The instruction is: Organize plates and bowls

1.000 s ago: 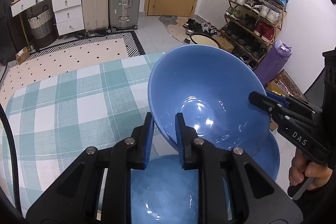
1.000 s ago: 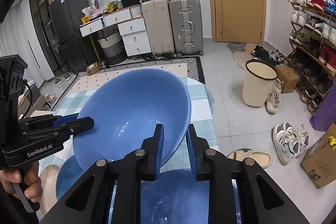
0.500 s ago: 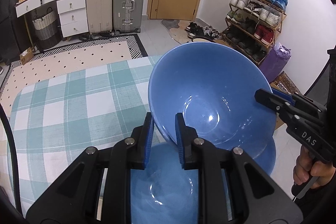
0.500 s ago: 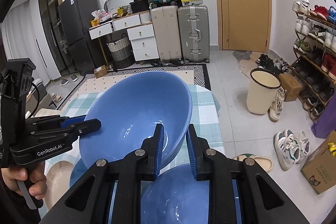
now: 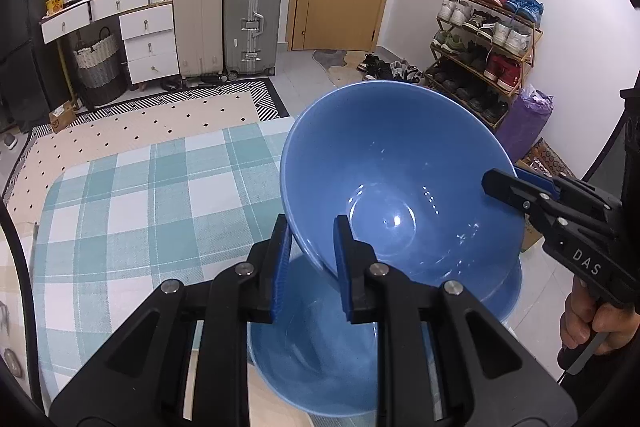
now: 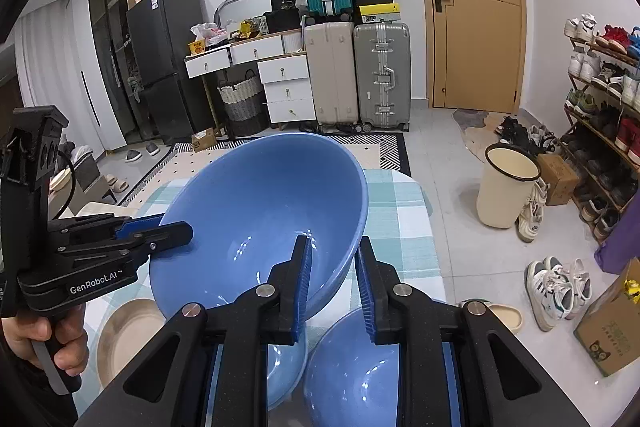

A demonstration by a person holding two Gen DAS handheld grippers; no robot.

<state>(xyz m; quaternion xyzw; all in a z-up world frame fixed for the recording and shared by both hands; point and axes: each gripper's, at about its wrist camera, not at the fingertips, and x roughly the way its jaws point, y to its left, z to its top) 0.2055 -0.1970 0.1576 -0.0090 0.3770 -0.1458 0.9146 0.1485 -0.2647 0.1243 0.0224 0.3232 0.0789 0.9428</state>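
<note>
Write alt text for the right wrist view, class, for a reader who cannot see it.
Both grippers hold one large blue bowl tilted above a checked tablecloth: the right gripper clamps its near rim, the left gripper its far rim. Below sit two more blue bowls and a beige plate; suitcases and a door stand behind.

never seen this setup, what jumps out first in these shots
A big blue bowl held tilted in mid-air above the checked tablecloth, left gripper and right gripper each clamped on opposite rims. More blue bowls sit beneath it.
</note>
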